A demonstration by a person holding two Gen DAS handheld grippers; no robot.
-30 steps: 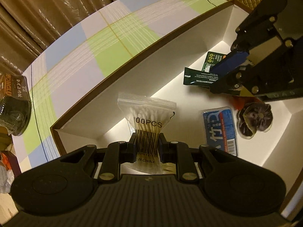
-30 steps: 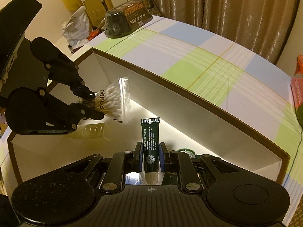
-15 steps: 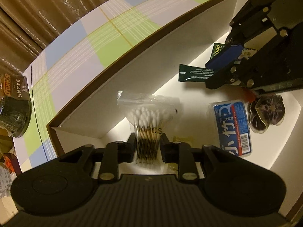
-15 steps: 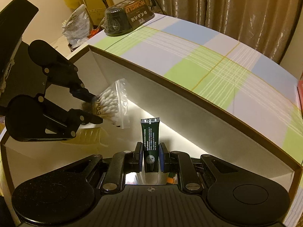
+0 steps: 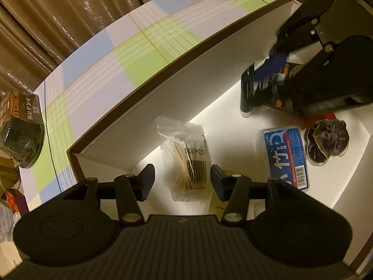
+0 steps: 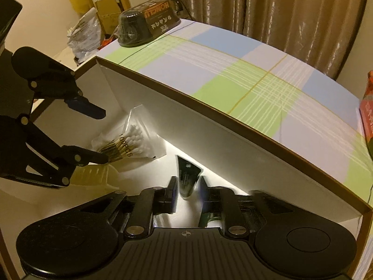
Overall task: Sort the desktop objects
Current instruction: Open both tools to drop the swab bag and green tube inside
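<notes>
A clear bag of cotton swabs [image 5: 186, 158] marked 100PCS lies on the floor of the white, brown-rimmed box [image 5: 186, 81], near its left corner. My left gripper [image 5: 182, 178] is open just above it, one finger on each side and clear of the bag. In the right wrist view the bag [image 6: 135, 142] rests against the box wall [image 6: 209, 144], with the left gripper [image 6: 101, 135] beside it. A dark green tube [image 6: 187, 179] stands tilted and blurred between the parted fingers of my right gripper [image 6: 187, 193]. The tube [image 5: 246, 93] and right gripper [image 5: 268, 79] also show in the left wrist view.
Inside the box lie a blue floss pack [image 5: 285, 156], a dark scrunchie [image 5: 326, 142] and a pale yellow plastic item [image 6: 93, 175]. On the checked tablecloth [image 6: 256, 88] stand a black lidded bowl [image 6: 149, 23] and a red package [image 6: 367, 116]. Curtains hang behind.
The left gripper opened and let the swab bag drop onto the box floor. The right gripper's fingers parted and the green tube tipped loose between them.
</notes>
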